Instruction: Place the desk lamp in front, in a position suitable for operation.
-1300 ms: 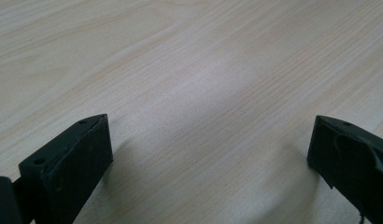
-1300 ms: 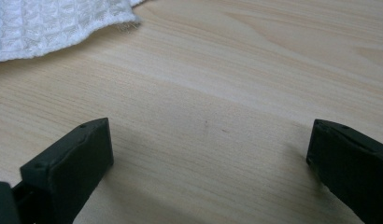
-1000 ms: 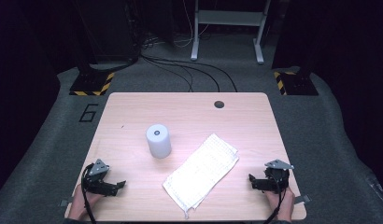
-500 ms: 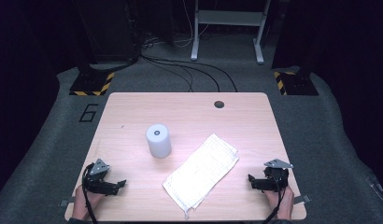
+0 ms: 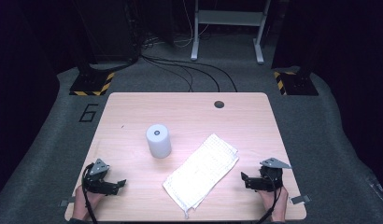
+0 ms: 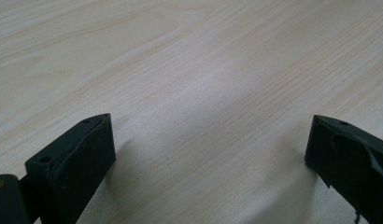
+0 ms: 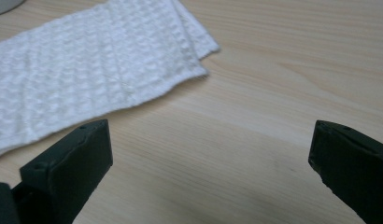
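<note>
A folded white waffle-weave towel (image 5: 202, 171) lies slantwise on the light wooden table (image 5: 236, 116), slightly right of centre. A white paper roll (image 5: 158, 140) stands upright to its upper left. My left gripper (image 5: 118, 184) rests at the table's front left, open, its jaws spread over bare wood (image 6: 208, 121). At the front right my right gripper (image 5: 244, 179) is open too, a short way right of the towel. In the right gripper view the towel (image 7: 87, 70) lies beyond the spread jaws, not between them.
A round cable hole (image 5: 219, 104) sits near the table's far edge. Beyond the table are grey carpet, cables (image 5: 189, 70), a metal stand (image 5: 227, 28) and black-and-yellow striped bases (image 5: 92, 85). A hand (image 5: 273, 205) holds each gripper at the front edge.
</note>
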{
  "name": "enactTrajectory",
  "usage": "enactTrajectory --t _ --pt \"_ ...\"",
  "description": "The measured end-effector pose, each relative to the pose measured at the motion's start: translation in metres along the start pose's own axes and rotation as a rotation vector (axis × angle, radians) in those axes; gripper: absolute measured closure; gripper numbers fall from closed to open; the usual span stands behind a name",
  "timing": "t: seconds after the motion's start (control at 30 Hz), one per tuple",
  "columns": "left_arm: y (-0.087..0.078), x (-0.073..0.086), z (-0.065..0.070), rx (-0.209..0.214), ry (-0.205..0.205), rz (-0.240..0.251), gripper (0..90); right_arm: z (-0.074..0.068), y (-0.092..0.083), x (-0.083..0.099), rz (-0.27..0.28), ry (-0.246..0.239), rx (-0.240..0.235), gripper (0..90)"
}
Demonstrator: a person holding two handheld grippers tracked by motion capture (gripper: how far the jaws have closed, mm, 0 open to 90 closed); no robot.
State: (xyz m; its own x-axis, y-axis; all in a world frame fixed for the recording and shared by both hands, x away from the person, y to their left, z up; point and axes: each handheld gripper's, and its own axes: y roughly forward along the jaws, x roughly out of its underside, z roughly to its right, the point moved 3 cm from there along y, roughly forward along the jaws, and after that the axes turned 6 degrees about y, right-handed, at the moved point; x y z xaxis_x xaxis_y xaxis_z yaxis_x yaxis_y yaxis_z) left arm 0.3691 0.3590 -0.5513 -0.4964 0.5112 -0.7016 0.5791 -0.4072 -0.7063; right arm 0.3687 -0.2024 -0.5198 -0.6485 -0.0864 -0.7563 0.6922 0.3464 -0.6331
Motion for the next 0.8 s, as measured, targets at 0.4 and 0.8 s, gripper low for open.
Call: enactTrajectory --t 0.4,0.8 --pt "0.0 0.0 0.0 -0.003 -0.001 0.001 1.6 -0.063 0.017 -0.022 -0.032 -0.122 -0.103 0.0" --pt "0.0 0.0 0.0 -0.003 -0.001 0.001 1.7 -0.106 0.05 -0.032 -0.111 -0.206 -0.166 0.0"
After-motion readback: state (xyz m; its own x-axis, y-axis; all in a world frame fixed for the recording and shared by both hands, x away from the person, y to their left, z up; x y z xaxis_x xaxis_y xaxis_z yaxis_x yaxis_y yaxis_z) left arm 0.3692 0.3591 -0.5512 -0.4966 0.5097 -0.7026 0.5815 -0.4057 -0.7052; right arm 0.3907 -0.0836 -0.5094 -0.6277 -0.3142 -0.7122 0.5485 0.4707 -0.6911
